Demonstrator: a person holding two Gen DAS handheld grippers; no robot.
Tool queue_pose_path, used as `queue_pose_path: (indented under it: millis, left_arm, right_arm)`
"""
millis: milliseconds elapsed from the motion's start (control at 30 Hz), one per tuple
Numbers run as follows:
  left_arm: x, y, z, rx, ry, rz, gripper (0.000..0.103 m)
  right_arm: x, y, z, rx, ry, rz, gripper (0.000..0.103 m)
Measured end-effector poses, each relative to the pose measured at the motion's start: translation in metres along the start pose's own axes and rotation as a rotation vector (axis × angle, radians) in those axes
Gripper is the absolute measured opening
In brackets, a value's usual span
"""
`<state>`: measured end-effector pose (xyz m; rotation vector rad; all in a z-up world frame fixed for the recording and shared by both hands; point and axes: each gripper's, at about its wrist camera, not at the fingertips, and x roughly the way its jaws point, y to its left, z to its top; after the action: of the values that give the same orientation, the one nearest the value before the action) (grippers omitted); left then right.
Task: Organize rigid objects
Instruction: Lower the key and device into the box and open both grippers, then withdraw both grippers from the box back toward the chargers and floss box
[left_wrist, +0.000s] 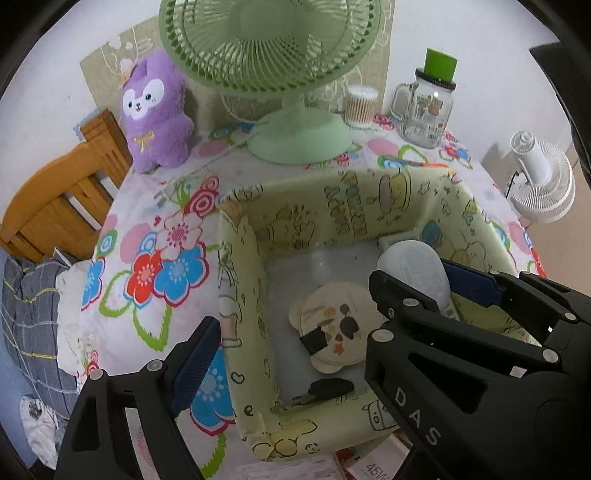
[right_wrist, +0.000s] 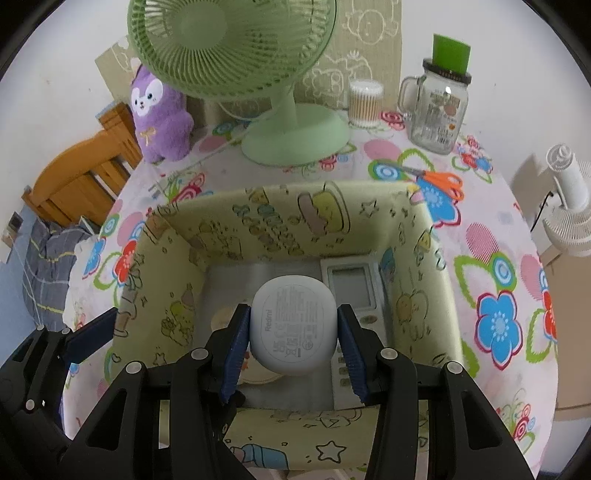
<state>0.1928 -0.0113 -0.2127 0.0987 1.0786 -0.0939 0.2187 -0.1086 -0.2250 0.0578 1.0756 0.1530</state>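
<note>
A yellow-green fabric storage box (left_wrist: 243, 280) (right_wrist: 439, 295) stands on the flowered tablecloth. My right gripper (right_wrist: 293, 332) is shut on a white rounded earbud case (right_wrist: 293, 325) and holds it over the inside of the box; the case and that gripper (left_wrist: 461, 295) also show in the left wrist view. In the box lie a round bear-shaped coaster (left_wrist: 332, 325), a small black object (left_wrist: 328, 389) and a white remote with a screen (right_wrist: 351, 284). My left gripper (left_wrist: 332, 321) is open and empty, its left finger (left_wrist: 195, 365) outside the box's left wall.
At the back stand a green desk fan (right_wrist: 295, 136), a purple plush toy (right_wrist: 159, 114), a cotton swab tub (right_wrist: 364, 103) and a glass mug jar with a green lid (right_wrist: 439, 110). Orange scissors (right_wrist: 439, 181) lie behind the box. A wooden chair (left_wrist: 62, 199) is left, a white fan (right_wrist: 569, 206) right.
</note>
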Motion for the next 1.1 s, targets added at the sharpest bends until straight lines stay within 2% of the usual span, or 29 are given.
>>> queue_pose_path:
  millis: [200, 333, 500, 667, 800, 867, 1100]
  left_arm:
    - [0.002, -0.001, -0.006, 0.001, 0.022, 0.012, 0.091]
    - [-0.001, 0.000, -0.008, -0.004, 0.012, 0.029, 0.093]
    - [-0.008, -0.001, -0.009, 0.001, -0.003, 0.020, 0.095]
    - [-0.023, -0.004, -0.009, 0.001, -0.035, 0.020, 0.097]
    - [-0.033, -0.005, -0.010, -0.001, -0.054, 0.018, 0.097]
    - [-0.039, -0.005, -0.011, -0.004, -0.063, 0.018, 0.097]
    - [-0.055, -0.006, -0.015, -0.013, -0.083, 0.016, 0.099]
  right_arm:
    - [0.002, -0.002, -0.010, 0.052, 0.003, 0.011, 0.051]
    - [-0.001, 0.000, -0.011, 0.049, -0.012, -0.020, 0.067]
    - [-0.011, -0.002, -0.013, 0.064, -0.028, -0.025, 0.071]
    - [-0.029, -0.001, -0.014, 0.063, -0.067, -0.037, 0.081]
    - [-0.041, -0.002, -0.015, 0.067, -0.081, -0.034, 0.082]
    - [-0.045, -0.002, -0.016, 0.078, -0.078, -0.026, 0.087]
    - [-0.064, 0.003, -0.021, 0.059, -0.102, -0.033, 0.087]
